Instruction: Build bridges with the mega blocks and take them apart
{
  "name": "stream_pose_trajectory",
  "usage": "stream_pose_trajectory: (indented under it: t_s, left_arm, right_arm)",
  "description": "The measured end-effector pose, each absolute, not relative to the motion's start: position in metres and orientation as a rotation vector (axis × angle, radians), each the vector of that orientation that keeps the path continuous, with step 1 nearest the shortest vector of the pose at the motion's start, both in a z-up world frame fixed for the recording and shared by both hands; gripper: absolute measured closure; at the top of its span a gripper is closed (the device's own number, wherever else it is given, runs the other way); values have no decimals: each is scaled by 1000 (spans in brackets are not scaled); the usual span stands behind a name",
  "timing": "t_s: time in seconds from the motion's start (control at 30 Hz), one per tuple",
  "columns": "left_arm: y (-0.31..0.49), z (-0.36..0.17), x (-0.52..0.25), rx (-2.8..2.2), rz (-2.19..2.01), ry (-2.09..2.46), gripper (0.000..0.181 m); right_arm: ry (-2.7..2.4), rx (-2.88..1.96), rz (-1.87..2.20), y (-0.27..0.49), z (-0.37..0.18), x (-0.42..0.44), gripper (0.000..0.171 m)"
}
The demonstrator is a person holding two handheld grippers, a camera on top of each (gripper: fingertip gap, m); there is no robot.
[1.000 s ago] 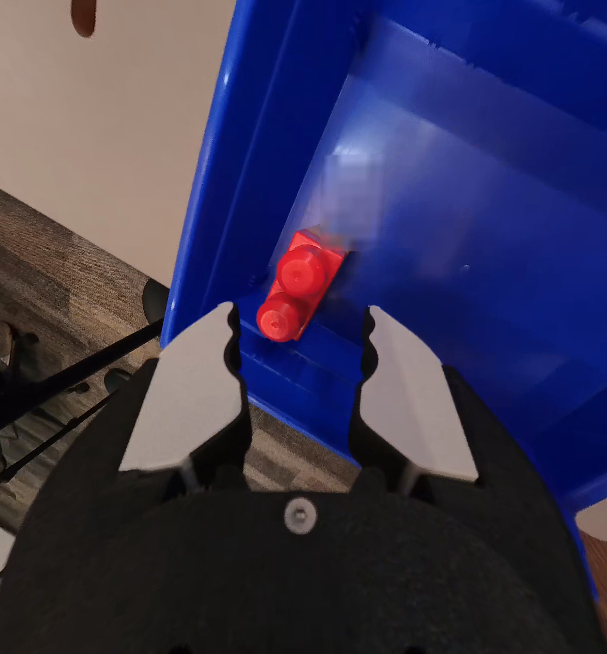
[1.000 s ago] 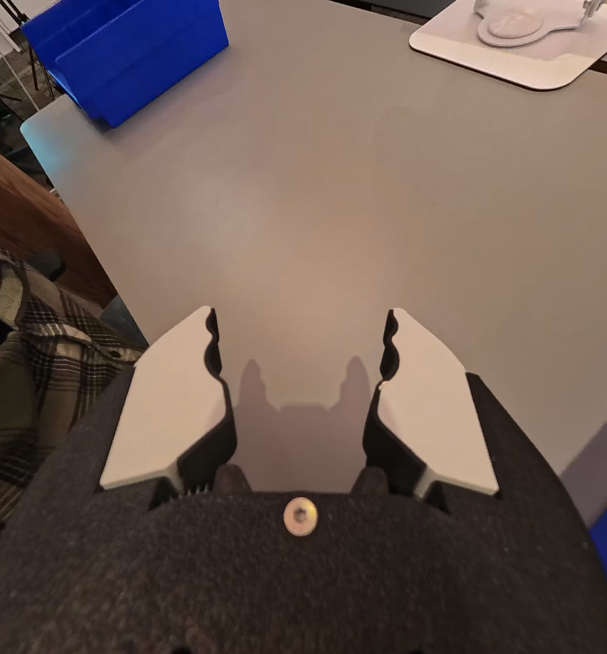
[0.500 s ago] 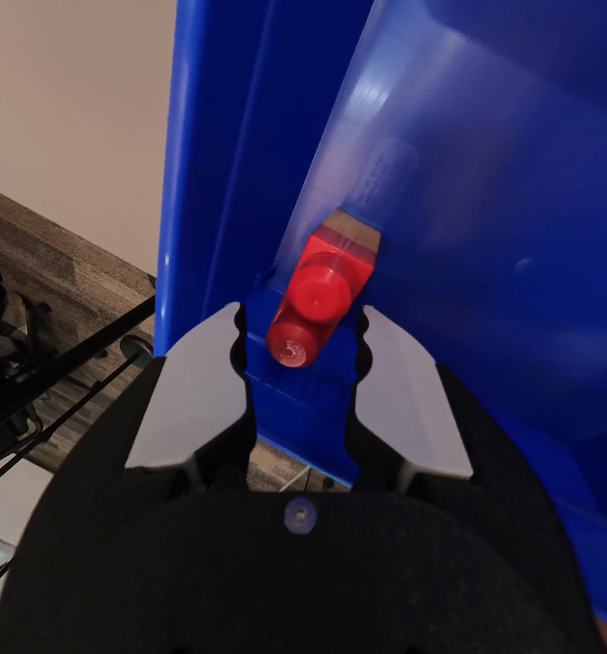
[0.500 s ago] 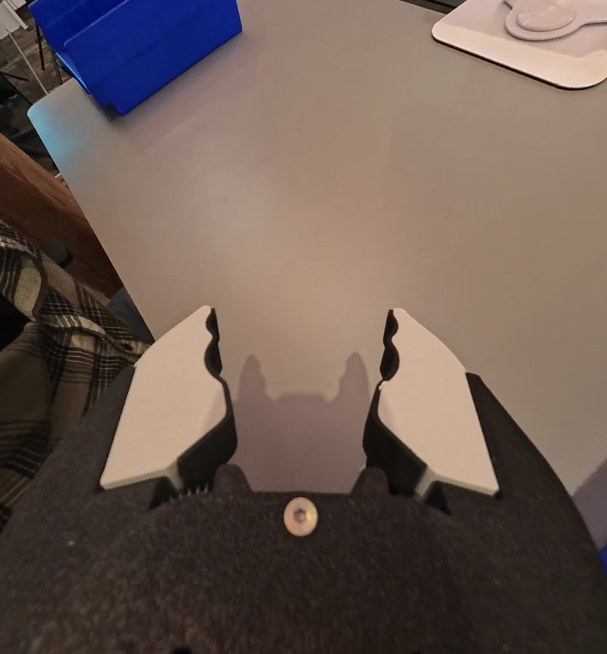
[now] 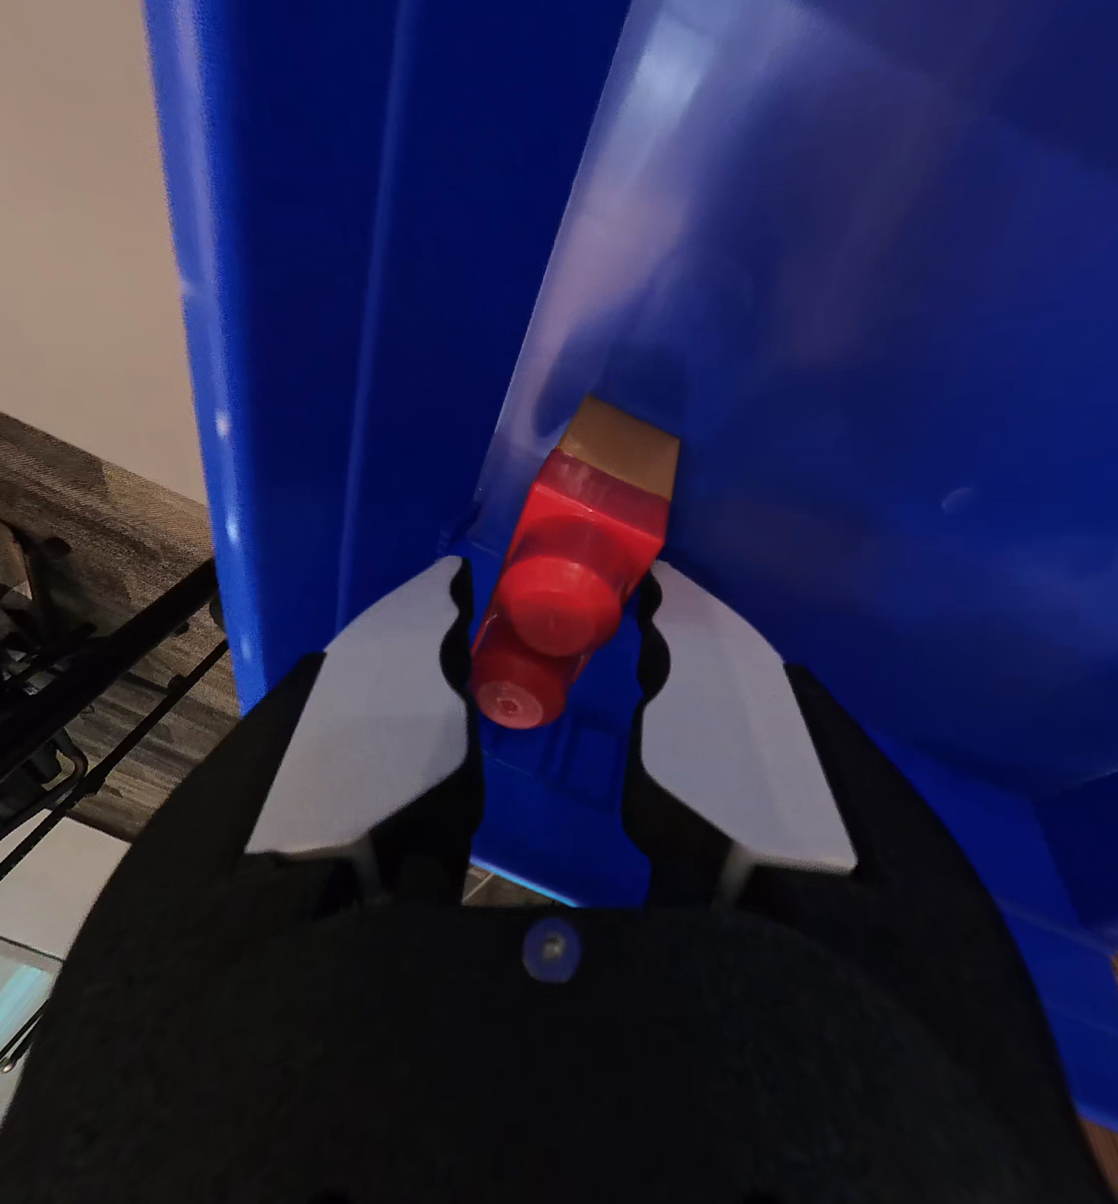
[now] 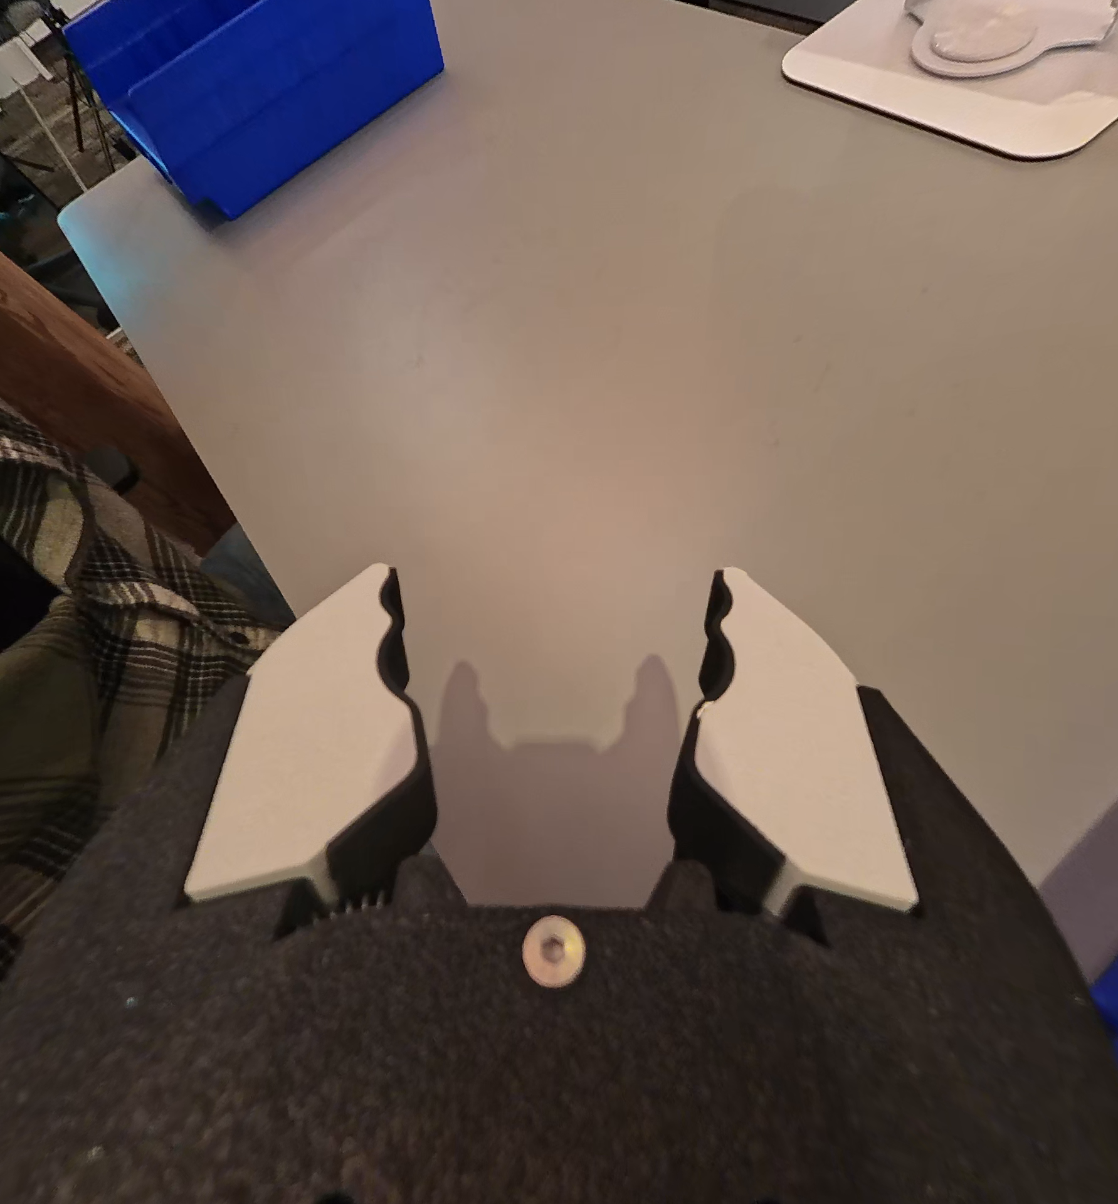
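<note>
A: Mega block (image 5: 569, 586): where, and which step?

B: Largest first. Grey table (image 6: 608, 293): one, bare under the right gripper (image 6: 556, 580), tongs wide apart, holding nothing. Blue bin (image 5: 869, 326): one around the left gripper (image 5: 553, 573); a second bin (image 6: 269, 98) at eleven o'clock in the right view. Red block: one, two studs, wedged in the bin's corner at twelve o'clock from the left tongs.

A: Gripped?

B: Tongs close on either side of it; pressing or merely flanking, impossible to tell. Judged the fetching step, nothing built yet. Next: squeeze firmly, lift clear of the corner wall, carry to the table.
</note>
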State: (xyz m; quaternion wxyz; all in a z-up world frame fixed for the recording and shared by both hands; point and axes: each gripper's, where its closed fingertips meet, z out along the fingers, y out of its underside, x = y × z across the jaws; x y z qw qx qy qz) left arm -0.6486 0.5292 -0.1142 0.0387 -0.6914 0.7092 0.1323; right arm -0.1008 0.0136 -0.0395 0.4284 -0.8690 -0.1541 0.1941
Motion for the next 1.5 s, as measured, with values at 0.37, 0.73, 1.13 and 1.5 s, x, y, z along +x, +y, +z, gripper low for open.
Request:
stream_pose_trajectory:
  t_s: [0.37,0.73,1.13,1.5]
  left_arm:
    - [513,-101,-656,-2265,320,2000,141]
    - [465,6,-617,-2180,-271,1375,141]
    - [329,77,-435,-1697,-1020,1255,142]
    - [231,48,-325,-1490,-1443,1269,142]
  right_arm:
    - [-388,-2149,499,12,-40,-101,83]
    - [-361,-2086,606,27,-41,-98,84]
    - [-481,-1936,735,102,-7,-128,84]
    - [-644,-1695,898,162,46,-212,84]
